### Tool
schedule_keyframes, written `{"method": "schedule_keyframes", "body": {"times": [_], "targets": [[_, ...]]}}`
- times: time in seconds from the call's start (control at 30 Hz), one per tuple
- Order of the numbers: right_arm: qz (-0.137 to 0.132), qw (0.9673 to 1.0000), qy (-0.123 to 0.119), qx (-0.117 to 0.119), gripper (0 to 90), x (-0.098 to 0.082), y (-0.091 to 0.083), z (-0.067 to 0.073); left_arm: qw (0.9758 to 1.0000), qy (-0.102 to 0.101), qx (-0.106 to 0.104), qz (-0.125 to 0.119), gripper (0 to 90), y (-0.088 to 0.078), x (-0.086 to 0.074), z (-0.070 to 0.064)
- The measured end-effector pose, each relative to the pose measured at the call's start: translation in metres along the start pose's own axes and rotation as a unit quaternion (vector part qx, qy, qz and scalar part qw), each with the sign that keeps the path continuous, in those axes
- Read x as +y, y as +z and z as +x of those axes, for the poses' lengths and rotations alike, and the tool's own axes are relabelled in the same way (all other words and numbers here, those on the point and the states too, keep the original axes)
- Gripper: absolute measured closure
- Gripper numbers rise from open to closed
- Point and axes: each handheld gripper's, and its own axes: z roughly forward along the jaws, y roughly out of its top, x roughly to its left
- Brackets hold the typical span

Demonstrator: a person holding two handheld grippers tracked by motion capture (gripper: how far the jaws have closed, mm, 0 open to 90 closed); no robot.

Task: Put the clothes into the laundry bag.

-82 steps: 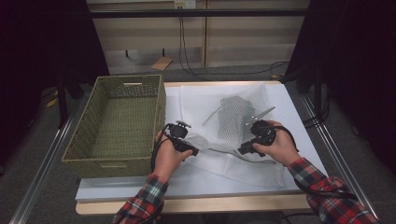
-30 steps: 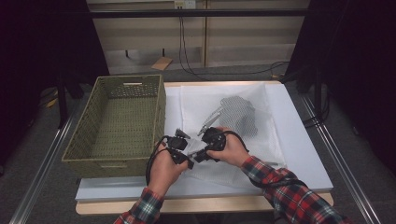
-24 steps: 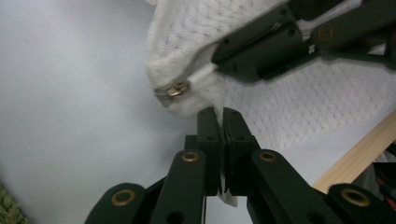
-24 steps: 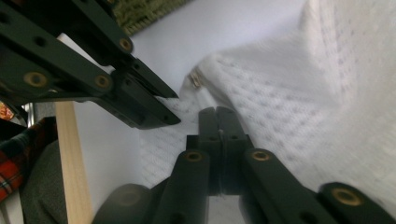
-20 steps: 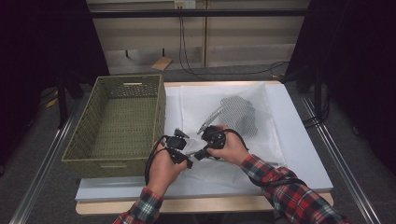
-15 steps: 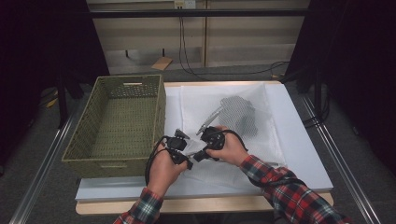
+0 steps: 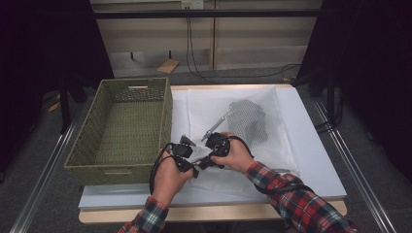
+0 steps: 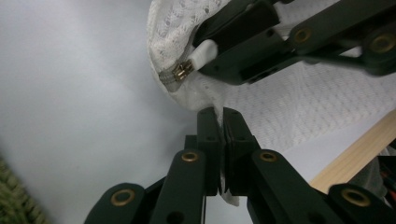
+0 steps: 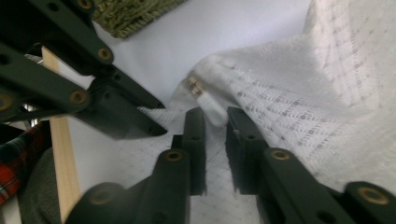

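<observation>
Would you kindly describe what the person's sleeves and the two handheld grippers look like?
Both sleeves are red plaid flannel with dark and white checks. The left gripper and right gripper are black, built of jointed bars with brass-coloured rivets and flat rectangular pads. A black cable loops from the left one.

The bag (image 7: pixel 228 160) is white mesh with a fine knitted grid of small holes. Its zipper (image 8: pixel 180 73) has grey tape and a brass-coloured slider, and the pull tab (image 8: pixel 205 52) is white. Inside the bag toward the table's far edge lies a garment (image 7: pixel 250 121) in a dark grey and white check. Both grippers, left (image 8: pixel 219 122) and right (image 9: pixel 215 122), are black with brass-coloured rivets. The table (image 7: pixel 311 145) is pale blue-white on top, with a light wooden strip along its near edge. The basket (image 7: pixel 121 128) at the left edge is olive-green woven wicker. The sleeves (image 7: pixel 291 199) are red plaid crossed with dark and white lines.
</observation>
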Motion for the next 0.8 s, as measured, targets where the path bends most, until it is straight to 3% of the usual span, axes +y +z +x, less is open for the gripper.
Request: {"method": "schedule_keyframes", "body": {"times": [0.2,0.33,0.57,0.63,0.8], "targets": [[-0.013,0.9999,0.002,0.010,82.0,0.003,-0.009,0.001,1.0000,-0.008,-0.002,-0.004,86.9,0.000,0.000,0.000],[-0.023,0.9996,0.012,0.012,82.5,0.006,-0.013,0.002,1.0000,-0.002,-0.005,0.000,86.9,0.001,0.000,0.000],[-0.015,0.9996,0.020,0.014,83.3,0.007,-0.007,0.002,1.0000,-0.003,-0.004,0.003,86.9,0.001,0.000,0.001],[-0.026,0.9991,0.018,0.028,83.5,0.008,-0.005,0.001,1.0000,-0.004,-0.007,0.002,86.7,0.001,0.000,0.001],[-0.015,0.9996,0.019,0.011,87.2,0.011,-0.005,0.004,1.0000,-0.009,-0.002,-0.002,83.3,0.002,0.000,0.003]]}}
